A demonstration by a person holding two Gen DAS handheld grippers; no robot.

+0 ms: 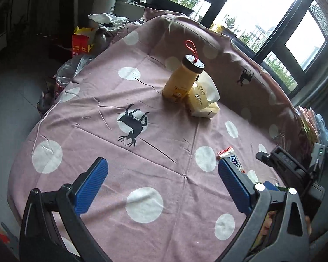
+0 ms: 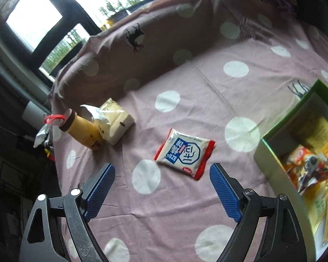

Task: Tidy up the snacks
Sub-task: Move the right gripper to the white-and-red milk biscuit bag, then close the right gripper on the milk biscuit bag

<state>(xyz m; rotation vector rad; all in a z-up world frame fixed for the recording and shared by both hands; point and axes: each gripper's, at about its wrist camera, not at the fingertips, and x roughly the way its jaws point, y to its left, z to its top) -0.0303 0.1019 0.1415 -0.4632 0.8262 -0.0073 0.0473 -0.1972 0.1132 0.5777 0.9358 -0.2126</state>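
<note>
- We see the right gripper (image 2: 161, 187) with its blue pads spread as wide as they go and nothing between them; it hangs over the dotted pink tablecloth (image 2: 185, 207), pointing steeply down.
- The left gripper (image 1: 161, 187) is likewise fully spread and empty, above a bare stretch of cloth.
- The task's thing, a flat white snack packet (image 2: 183, 154) with red end seals and a blue label, lies on the cloth just beyond the right gripper's fingertips, apart from both pads.
- In the right wrist view its long axis runs from upper left to lower right, skewed to the line between the pads; one sealed end points toward the green box (image 2: 271, 152) at the right, the other toward the yellow bottle (image 2: 83, 131) and tissue pack (image 2: 116, 122) at the left.
- The green box stands open and already holds other snack bags, so we judge it the packet's destination.
- Risk one: with the packet lying flat, the pads may skate over its slick film or pinch only a seal, letting it slip in transit.
- Risk two: closing without turning to match the skewed axis could push the packet aside or crumple its contents.
- Risk three: the two grippers sit near each other, as the left wrist view shows, and could collide.
</note>
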